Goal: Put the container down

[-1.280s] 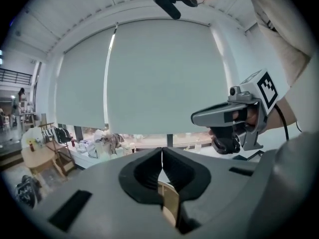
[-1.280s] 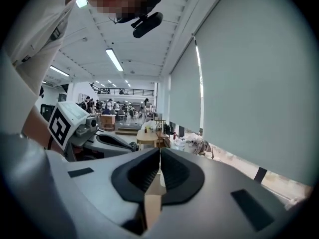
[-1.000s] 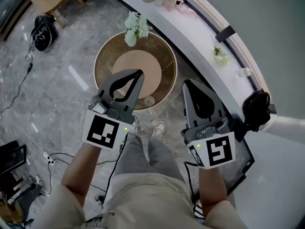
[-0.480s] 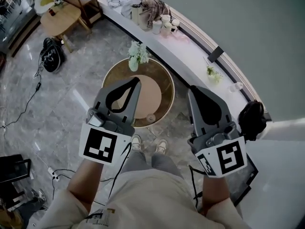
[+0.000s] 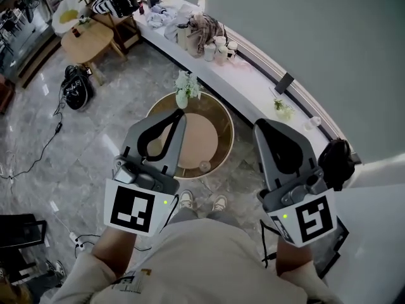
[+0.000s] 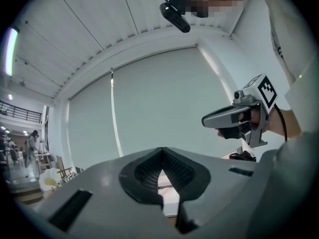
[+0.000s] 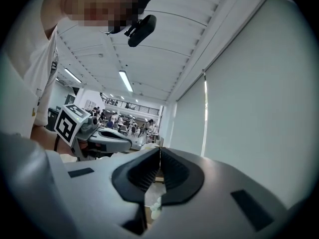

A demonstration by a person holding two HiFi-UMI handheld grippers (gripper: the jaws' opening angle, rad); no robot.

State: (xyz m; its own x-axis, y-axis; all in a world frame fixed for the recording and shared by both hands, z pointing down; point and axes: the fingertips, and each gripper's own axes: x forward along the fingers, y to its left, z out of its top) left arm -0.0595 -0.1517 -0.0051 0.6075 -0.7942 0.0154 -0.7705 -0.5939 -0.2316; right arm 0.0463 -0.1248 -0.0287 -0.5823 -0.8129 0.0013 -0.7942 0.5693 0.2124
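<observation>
Small container (image 5: 204, 165) stands on the round table (image 5: 224, 122) at its near rim, clear of both grippers. A vase of white flowers (image 5: 185, 87) stands at the far rim. Left gripper (image 5: 180, 113): jaws pressed together, nothing between them; in the head view it lies across the table's left part. Right gripper (image 5: 261, 126): jaws also pressed together, empty, off the table's right rim.

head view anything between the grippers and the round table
Nothing visible. The left gripper and right gripper, both shut and empty, hang higher than the round table, only air between. A flower vase stands at its far edge.
</observation>
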